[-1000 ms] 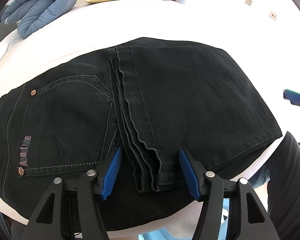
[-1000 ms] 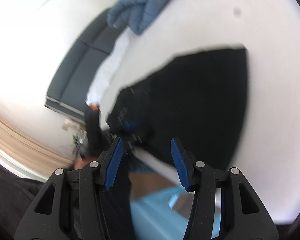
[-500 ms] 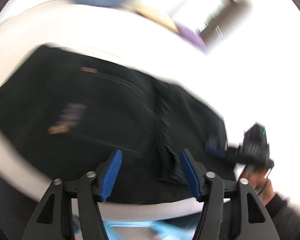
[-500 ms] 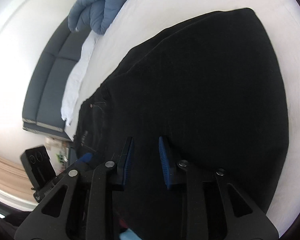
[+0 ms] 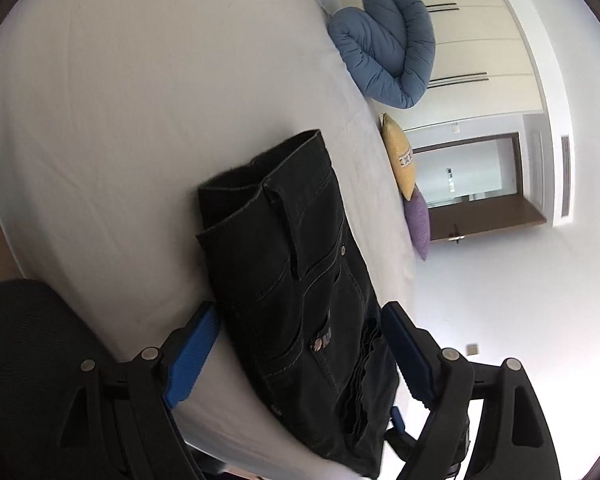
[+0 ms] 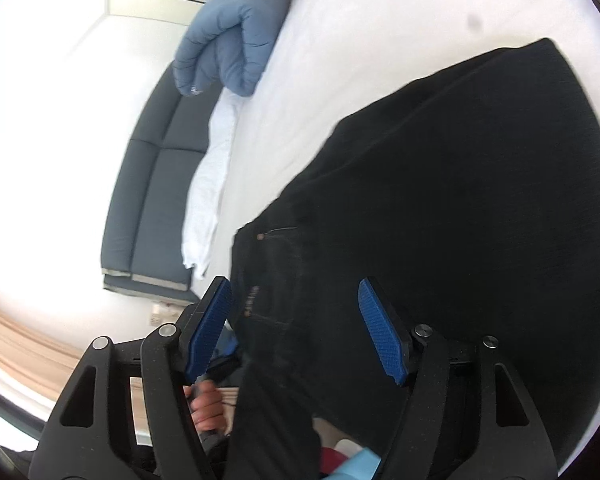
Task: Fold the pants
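Black denim pants [image 5: 296, 280] lie folded on a white bed [image 5: 140, 120], near its edge. The back pocket and waistband show in the left wrist view. My left gripper [image 5: 300, 356] is open, its blue pads on either side of the pants' near end. In the right wrist view the pants [image 6: 460, 200] fill the right half. My right gripper [image 6: 300, 332] is open over the near edge of the pants, holding nothing.
A rolled blue quilt [image 5: 388, 44] lies at the bed's far end, also in the right wrist view [image 6: 232, 44]. A yellow pillow [image 5: 400, 160] and a purple pillow [image 5: 418, 220] lie beside it. A dark sofa [image 6: 156, 184] stands beyond the bed.
The right gripper, nearly shut half a second ago, has opened wide. The left gripper has swung round to the pants' end and stays open.
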`<state>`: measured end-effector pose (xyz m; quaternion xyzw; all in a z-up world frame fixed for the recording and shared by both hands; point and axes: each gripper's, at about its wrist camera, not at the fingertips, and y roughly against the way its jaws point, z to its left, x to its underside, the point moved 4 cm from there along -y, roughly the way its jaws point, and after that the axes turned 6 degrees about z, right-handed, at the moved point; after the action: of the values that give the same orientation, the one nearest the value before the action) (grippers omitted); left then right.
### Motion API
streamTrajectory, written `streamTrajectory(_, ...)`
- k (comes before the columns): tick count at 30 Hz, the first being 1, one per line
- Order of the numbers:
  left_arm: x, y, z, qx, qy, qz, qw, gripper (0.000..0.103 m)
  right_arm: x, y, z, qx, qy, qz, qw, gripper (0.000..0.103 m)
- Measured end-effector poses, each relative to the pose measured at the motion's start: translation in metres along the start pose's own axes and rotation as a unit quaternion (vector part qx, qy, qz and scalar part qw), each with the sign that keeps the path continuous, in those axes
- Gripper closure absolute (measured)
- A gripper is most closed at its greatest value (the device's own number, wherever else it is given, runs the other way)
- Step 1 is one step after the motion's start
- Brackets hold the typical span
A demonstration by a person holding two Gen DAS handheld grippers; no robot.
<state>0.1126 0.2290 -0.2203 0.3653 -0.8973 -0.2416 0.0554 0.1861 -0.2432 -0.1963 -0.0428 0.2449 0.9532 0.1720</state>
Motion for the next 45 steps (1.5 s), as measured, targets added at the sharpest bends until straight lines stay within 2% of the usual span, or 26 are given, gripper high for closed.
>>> streamTrajectory(4,-0.003,-0.022,0.004,0.038,0.033,-0.005,0.9987,0.023,-0.001,-0.003,0.011,-0.004,0.013,0.009,1.0,0.039)
streamTrajectory(5,-0.006,-0.025,0.007,0.045,0.043,-0.004,0.9981,0.031,-0.001,-0.002,0.012,-0.006,0.016,0.011,1.0,0.039)
streamTrajectory(6,-0.007,-0.029,0.01,0.045,0.052,-0.004,0.9976,0.044,-0.001,-0.003,0.016,-0.006,0.019,0.014,1.0,0.039)
streamTrajectory(7,-0.009,-0.031,0.014,0.045,0.062,-0.004,0.9971,0.052,-0.002,-0.005,0.019,-0.005,0.021,0.017,1.0,0.039)
streamTrajectory(8,-0.01,-0.033,0.016,0.044,0.066,-0.002,0.9968,0.066,-0.002,-0.006,0.02,-0.003,0.024,0.021,0.999,0.039)
streamTrajectory(9,-0.011,-0.035,0.018,0.042,0.068,0.001,0.9968,0.076,-0.005,-0.011,0.024,-0.001,0.026,0.026,0.999,0.039)
streamTrajectory(13,-0.013,-0.036,0.011,0.035,0.051,0.002,0.998,0.082,-0.015,-0.033,0.041,0.012,0.044,0.054,0.997,0.039)
streamTrajectory(18,-0.014,-0.03,-0.006,0.027,0.025,-0.006,0.9993,0.087,-0.03,-0.081,0.059,0.032,0.066,0.106,0.992,0.039)
streamTrajectory(21,-0.015,-0.026,-0.025,0.02,-0.006,-0.013,0.9997,0.09,-0.036,-0.11,0.053,0.049,0.054,0.136,0.988,0.039)
streamTrajectory(23,-0.015,-0.025,-0.038,0.016,-0.026,-0.015,0.9994,0.09,-0.034,-0.13,0.036,0.08,0.027,0.162,0.983,0.042)
streamTrajectory(28,-0.015,-0.028,-0.071,-0.001,-0.075,-0.021,0.9969,0.09,-0.035,-0.132,0.026,0.072,0.013,0.15,0.986,0.054)
streamTrajectory(33,-0.004,-0.03,-0.112,-0.025,-0.14,-0.018,0.9897,0.09,-0.031,-0.129,0.027,0.069,0.023,0.136,0.988,0.054)
streamTrajectory(36,0.01,-0.041,-0.158,-0.055,-0.222,-0.013,0.9734,0.09,-0.034,-0.119,0.032,0.056,0.004,0.123,0.991,0.051)
streamTrajectory(37,0.021,-0.048,-0.176,-0.068,-0.259,-0.009,0.9634,0.09,-0.036,-0.111,0.033,0.048,-0.009,0.114,0.992,0.048)
streamTrajectory(39,0.042,-0.064,-0.202,-0.091,-0.318,0.0,0.9438,0.09,-0.041,-0.088,0.041,0.001,-0.018,0.089,0.996,0.045)
streamTrajectory(40,0.06,-0.077,-0.216,-0.11,-0.359,0.007,0.9268,0.09,-0.044,-0.075,0.046,-0.017,-0.018,0.079,0.997,0.042)
streamTrajectory(41,0.075,-0.088,-0.225,-0.125,-0.387,0.013,0.9133,0.09,-0.046,-0.063,0.051,-0.029,-0.017,0.07,0.997,0.041)
streamTrajectory(44,0.118,-0.122,-0.237,-0.164,-0.449,0.034,0.8778,0.09,-0.055,-0.02,0.067,-0.074,0.0,0.042,0.996,0.028)
streamTrajectory(45,0.13,-0.13,-0.238,-0.172,-0.464,0.04,0.8679,0.09,-0.057,-0.006,0.071,-0.082,0.004,0.032,0.996,0.021)
